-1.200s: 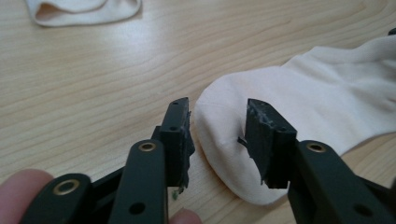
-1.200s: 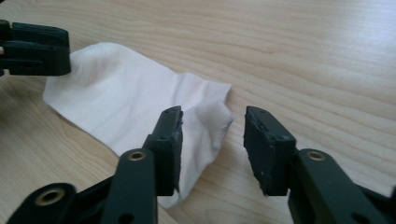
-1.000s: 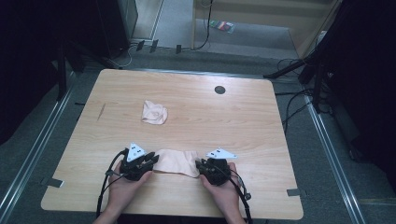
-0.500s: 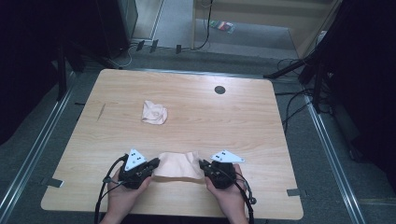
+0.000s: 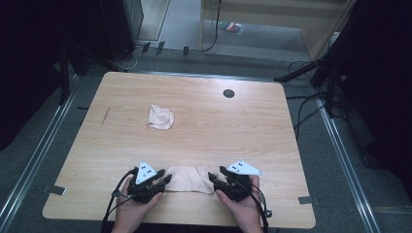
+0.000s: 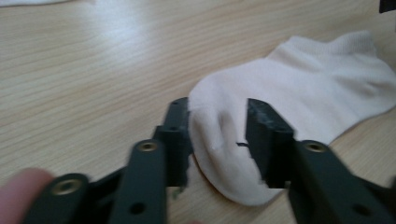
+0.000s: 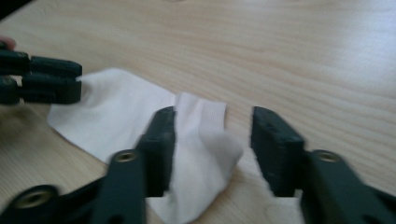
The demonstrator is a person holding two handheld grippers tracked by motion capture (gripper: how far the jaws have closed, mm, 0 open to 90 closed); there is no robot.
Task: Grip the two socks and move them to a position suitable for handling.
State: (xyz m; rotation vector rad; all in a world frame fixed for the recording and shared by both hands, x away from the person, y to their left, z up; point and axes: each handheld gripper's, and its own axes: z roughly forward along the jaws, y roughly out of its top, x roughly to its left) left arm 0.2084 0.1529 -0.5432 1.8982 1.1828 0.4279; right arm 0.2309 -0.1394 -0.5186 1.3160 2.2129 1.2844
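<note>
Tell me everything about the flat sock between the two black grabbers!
The flat pale cream sock is a short ankle sock of soft knitted cloth, with a ribbed cuff at one end and a rounded toe at the other. It lies spread out on the light wooden table near the front edge. The left gripper has its jaws either side of the toe, the right gripper either side of the cuff. Both have just been opening, so neither pinches it now.
</note>
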